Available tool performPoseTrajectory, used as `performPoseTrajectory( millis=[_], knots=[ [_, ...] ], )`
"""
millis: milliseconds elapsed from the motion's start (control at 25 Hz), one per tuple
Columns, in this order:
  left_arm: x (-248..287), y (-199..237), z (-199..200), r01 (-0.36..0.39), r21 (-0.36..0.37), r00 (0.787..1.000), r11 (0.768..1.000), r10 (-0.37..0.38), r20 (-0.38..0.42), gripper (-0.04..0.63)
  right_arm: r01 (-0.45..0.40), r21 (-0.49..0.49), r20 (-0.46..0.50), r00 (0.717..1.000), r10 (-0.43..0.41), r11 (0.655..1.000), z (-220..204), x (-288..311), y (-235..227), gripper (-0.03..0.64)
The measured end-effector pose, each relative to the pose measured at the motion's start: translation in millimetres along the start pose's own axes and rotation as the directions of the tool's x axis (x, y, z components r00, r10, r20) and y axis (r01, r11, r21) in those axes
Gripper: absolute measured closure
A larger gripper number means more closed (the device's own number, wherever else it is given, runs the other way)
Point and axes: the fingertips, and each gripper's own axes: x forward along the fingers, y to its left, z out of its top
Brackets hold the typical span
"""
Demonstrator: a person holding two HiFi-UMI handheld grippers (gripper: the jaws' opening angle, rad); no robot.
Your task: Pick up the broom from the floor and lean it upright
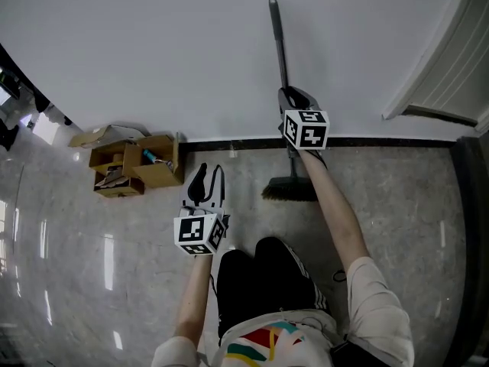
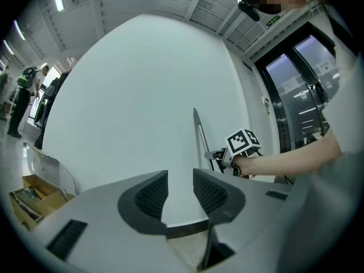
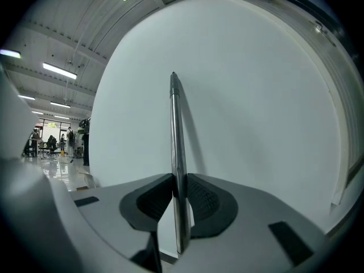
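Upright broom [image 3: 177,129] by wall [image 1: 153,52], clamped in right tool [image 3: 177,195]; left tool [image 2: 180,192] parted, empty.

**Greys and white, one patch of brown**

The broom [image 1: 279,40] has a silvery grey handle and dark bristles. The wall [image 1: 153,52] is plain white, its skirting strip [image 1: 229,141] black. The floor [image 1: 76,281] is glossy grey with pale veins. The cardboard boxes [image 1: 157,170] are brown. The left gripper [image 2: 180,189] and right gripper [image 3: 180,195] are grey with black pads and black-and-white square markers.
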Motion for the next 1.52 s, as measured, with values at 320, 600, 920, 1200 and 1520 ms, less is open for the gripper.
performPoseTrajectory(
  millis=[320,600,920,1200,1520],
  knots=[
    [-11.0,-3.4,7.3,-0.014,0.002,1.000,1.000,0.014,0.006,0.430,-0.014,0.004,0.145,0.989,0.014,1.000,53.1,-26.3,19.6,0.498],
    [-36.9,-24.0,48.8,-0.009,0.027,0.995,1.000,0.006,0.097,0.430,-0.205,-0.027,0.284,0.937,0.204,0.978,102.9,-114.5,91.5,0.485],
    [-99.1,-72.7,83.4,0.040,0.016,0.976,0.999,-0.042,0.213,0.465,-0.213,-0.155,0.163,0.958,0.238,0.965,70.2,-241.7,140.4,0.590],
    [-147.6,-115.2,81.8,0.036,0.069,0.975,0.997,-0.051,0.217,0.549,-0.260,-0.125,0.129,0.953,0.276,0.957,49.7,-316.2,151.5,0.603],
    [-166.1,-129.8,26.9,0.037,0.039,0.990,0.999,-0.042,0.133,0.549,-0.263,0.025,0.011,0.965,0.263,0.964,-16.4,-348.3,147.2,0.603]
  ],
)
